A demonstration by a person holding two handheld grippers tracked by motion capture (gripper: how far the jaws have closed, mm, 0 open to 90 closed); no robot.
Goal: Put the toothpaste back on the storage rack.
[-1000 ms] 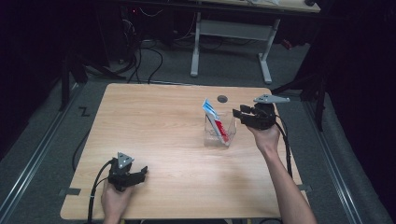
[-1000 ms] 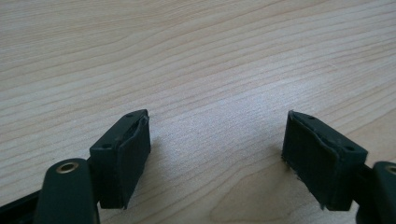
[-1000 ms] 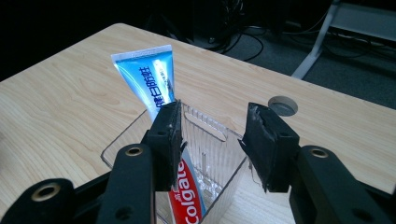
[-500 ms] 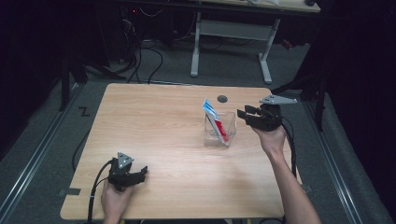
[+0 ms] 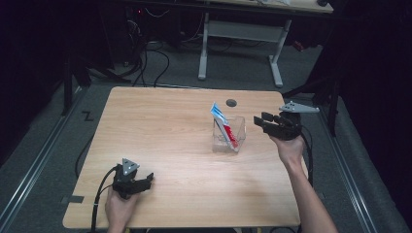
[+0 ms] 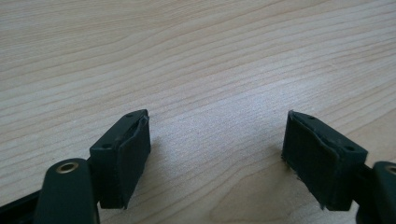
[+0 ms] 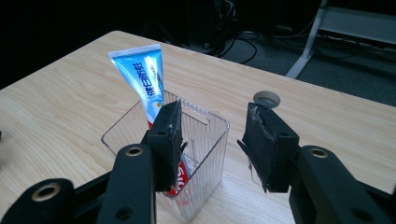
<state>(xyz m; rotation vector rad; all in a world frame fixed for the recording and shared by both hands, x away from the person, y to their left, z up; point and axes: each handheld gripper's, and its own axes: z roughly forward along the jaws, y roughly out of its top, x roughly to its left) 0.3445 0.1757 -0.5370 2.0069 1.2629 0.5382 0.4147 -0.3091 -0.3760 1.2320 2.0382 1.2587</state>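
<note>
Right tongs, jaws parted and empty, now drawn back toward 3 o'clock of clear holder; toothpaste tube stands inside, apparently deposited. Left tongs open, resting on tabletop.

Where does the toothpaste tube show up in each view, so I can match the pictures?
High view: the toothpaste tube stands tilted in the clear container, right of the table's centre.
Left gripper view: bare table top between open jaws; the tube isn't in it.
Right gripper view: tube upper left of centre, in the container.
Shared landmark: the round hole in the table, beyond the container.
</note>
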